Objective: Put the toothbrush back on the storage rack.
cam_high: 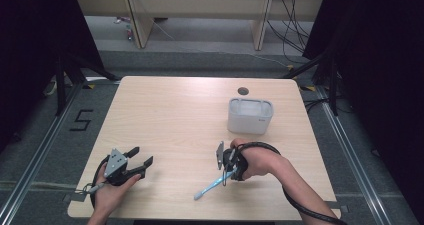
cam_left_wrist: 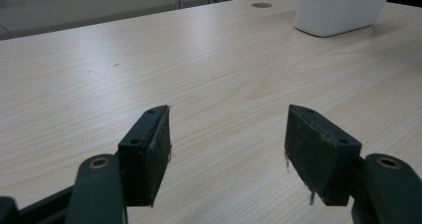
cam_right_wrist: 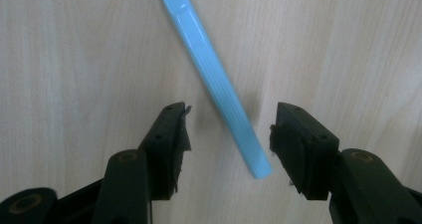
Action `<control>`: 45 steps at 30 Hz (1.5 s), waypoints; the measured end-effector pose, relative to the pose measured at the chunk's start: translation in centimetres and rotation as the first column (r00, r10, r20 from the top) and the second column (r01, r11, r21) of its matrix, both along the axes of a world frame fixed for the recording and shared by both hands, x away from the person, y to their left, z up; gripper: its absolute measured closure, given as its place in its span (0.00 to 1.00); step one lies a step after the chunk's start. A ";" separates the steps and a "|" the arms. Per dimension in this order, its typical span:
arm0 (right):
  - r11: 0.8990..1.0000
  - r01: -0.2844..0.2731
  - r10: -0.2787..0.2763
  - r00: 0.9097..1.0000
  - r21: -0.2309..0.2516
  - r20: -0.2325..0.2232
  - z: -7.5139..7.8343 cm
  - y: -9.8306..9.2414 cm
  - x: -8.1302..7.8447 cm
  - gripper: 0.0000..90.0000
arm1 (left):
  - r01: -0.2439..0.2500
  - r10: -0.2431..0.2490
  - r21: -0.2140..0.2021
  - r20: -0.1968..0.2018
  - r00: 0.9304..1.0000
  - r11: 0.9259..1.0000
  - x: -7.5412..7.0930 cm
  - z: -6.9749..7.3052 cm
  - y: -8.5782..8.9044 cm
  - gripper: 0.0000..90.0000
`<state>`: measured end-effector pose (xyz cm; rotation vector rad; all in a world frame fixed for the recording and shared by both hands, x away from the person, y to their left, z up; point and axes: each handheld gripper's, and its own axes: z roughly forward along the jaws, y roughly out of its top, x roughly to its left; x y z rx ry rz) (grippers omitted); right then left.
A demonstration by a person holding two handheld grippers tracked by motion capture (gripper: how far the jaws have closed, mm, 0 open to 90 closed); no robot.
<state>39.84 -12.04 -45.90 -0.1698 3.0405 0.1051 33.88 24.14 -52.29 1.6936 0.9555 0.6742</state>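
A light blue plastic stick, shaped like a toothbrush handle, lies flat on the wooden table near its front edge. My right gripper points down over the stick's near end. In the right gripper view the stick runs diagonally up from between the jaws of that gripper, which stand open, and the pads are clear of it. My left gripper rests low at the front left, held by a hand. Its jaws are open over bare wood in the left gripper view.
A white ribbed container stands at the back right of the table, also seen far off in the left gripper view. Behind it is a round cable hole. Black cables trail from both grippers off the front edge.
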 end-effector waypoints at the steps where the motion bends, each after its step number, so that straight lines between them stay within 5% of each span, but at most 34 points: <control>1: 1.000 0.011 -0.011 1.000 -0.004 -0.014 0.0 0.2 -0.1 0.53 | 0.000 0.000 0.001 -0.001 1.000 1.000 0.0 0.0 0.0 0.38; 11: 0.999 -0.040 0.039 0.999 -0.016 -0.036 -0.7 1.8 -0.2 0.58 | 0.002 -0.002 0.002 -0.001 1.000 1.000 0.0 0.0 0.0 0.38; 13: 0.996 -0.084 0.084 0.995 -0.005 -0.051 -0.9 2.1 0.0 0.59 | 0.002 -0.002 0.002 -0.002 1.000 1.000 0.0 0.0 0.0 0.38; 16: 0.998 -0.059 0.057 0.997 -0.023 -0.050 -0.9 2.4 -0.3 0.61 | 0.007 -0.007 -0.005 0.007 1.000 1.000 0.0 0.0 0.0 0.38; 25: 0.994 -0.110 0.110 0.991 0.011 -0.072 -1.5 3.3 -0.2 0.67 | 0.004 -0.004 0.001 0.001 1.000 1.000 0.0 0.0 0.0 0.38; 45: 0.990 -0.144 0.141 0.984 -0.016 -0.108 -1.9 3.8 -0.4 0.79 | 0.005 -0.005 -0.001 -0.001 1.000 1.000 0.0 0.0 0.0 0.38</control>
